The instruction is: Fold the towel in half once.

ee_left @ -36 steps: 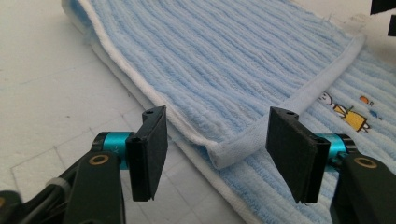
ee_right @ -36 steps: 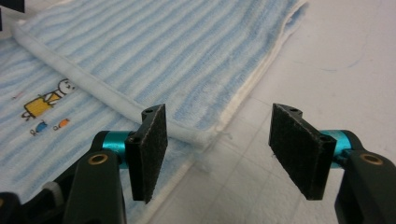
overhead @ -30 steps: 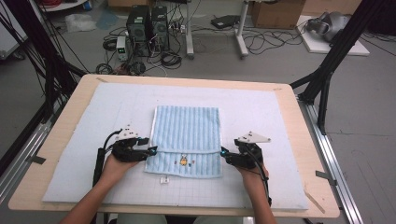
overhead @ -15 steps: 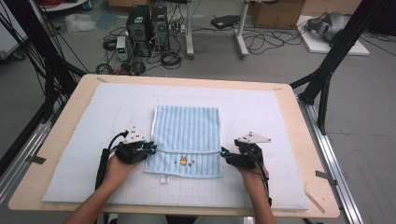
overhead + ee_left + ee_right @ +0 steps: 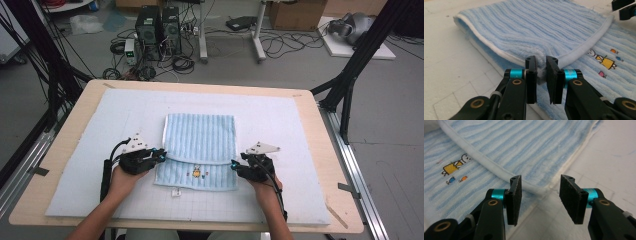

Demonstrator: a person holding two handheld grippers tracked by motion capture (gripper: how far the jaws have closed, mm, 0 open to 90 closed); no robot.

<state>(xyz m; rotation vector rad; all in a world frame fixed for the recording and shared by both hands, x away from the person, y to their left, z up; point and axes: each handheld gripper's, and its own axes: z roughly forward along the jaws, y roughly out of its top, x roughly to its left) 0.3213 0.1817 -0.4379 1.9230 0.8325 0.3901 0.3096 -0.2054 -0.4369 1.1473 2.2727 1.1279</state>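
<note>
A light blue striped towel [image 5: 200, 140] lies on the white mat, its upper layer folded down to a white-trimmed edge above a small embroidered figure [image 5: 196, 173]. My left gripper [image 5: 161, 155] is at the left end of that folded edge. In the left gripper view its jaws [image 5: 541, 66] stand nearly together with the towel [image 5: 536, 32] corner pinched between them. My right gripper [image 5: 235, 165] is at the right end of the fold. In the right gripper view it [image 5: 540, 192] is open, its jaws standing either side of the towel [image 5: 524, 142] corner without touching it.
The white foam mat [image 5: 300, 130] covers most of the wooden table [image 5: 75, 120]. A small white label [image 5: 175, 192] sticks out at the towel's near edge. Black frame legs, computers and cables stand on the floor beyond the table.
My left gripper has edged slightly right, onto the towel's left edge. The right gripper and the towel have hardly moved.
</note>
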